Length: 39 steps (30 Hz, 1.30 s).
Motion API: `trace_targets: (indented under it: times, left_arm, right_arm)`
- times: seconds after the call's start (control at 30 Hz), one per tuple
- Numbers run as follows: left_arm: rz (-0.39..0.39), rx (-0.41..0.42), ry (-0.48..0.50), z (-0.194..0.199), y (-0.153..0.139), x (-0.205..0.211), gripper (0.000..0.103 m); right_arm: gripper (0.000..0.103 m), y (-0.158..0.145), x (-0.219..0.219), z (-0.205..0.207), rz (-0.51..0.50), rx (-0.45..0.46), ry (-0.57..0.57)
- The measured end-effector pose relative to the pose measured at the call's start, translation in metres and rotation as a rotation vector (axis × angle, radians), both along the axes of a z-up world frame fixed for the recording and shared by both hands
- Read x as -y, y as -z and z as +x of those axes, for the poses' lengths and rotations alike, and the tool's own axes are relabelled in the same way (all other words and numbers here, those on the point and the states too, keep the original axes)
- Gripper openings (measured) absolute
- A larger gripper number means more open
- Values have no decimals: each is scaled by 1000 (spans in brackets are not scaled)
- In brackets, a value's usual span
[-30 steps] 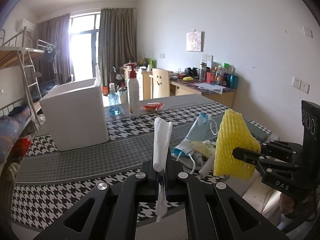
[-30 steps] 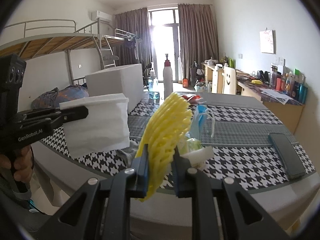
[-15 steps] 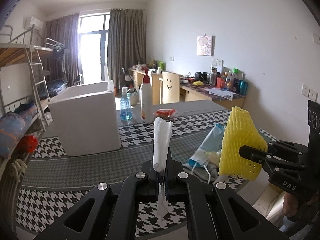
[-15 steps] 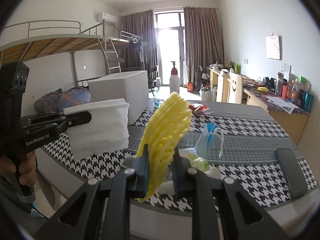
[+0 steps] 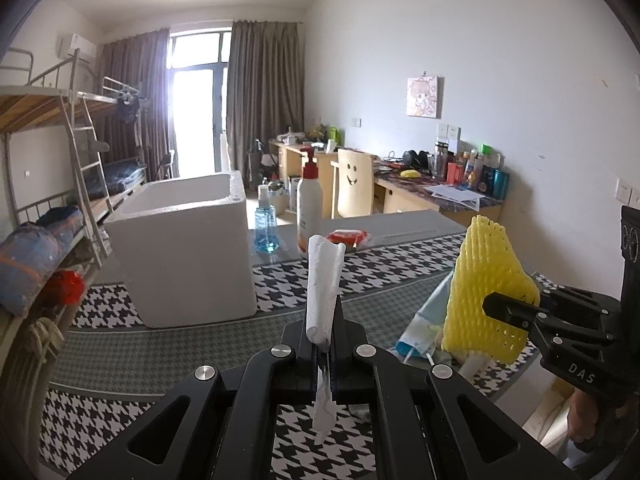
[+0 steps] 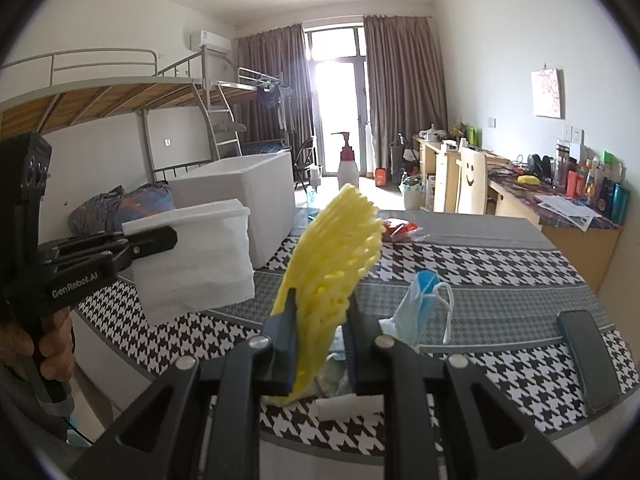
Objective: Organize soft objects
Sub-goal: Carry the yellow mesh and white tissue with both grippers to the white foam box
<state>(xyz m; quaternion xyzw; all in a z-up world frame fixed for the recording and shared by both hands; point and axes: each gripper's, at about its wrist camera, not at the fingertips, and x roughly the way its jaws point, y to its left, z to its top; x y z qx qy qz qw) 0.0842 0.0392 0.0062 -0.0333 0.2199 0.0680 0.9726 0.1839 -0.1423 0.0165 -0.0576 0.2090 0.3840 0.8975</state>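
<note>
Left gripper (image 5: 325, 344) pinches white tissue (image 5: 322, 292), right gripper (image 6: 320, 320) clamps yellow foam net (image 6: 336, 248), both above table's (image 5: 180, 344) near edge. Foam box (image 5: 188, 248) far-left; mask pile (image 6: 420, 304), bottles (image 5: 310, 204) ahead.

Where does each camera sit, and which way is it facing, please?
Left wrist: sits on the left claw, shut on a white sheet, facing the white foam box; right claw at its right edge.
Right wrist: sits on the right claw, shut on yellow foam netting, facing the table; a hand shows.
Shared: box, netting, blue mask.
</note>
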Motion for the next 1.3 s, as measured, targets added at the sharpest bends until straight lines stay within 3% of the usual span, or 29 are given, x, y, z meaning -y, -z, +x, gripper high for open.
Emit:
trace_targets:
  times: [1.3]
  left_arm:
    - [40, 75, -63, 20, -43, -36, 4]
  right_arm:
    - [23, -43, -43, 37, 27, 30, -29]
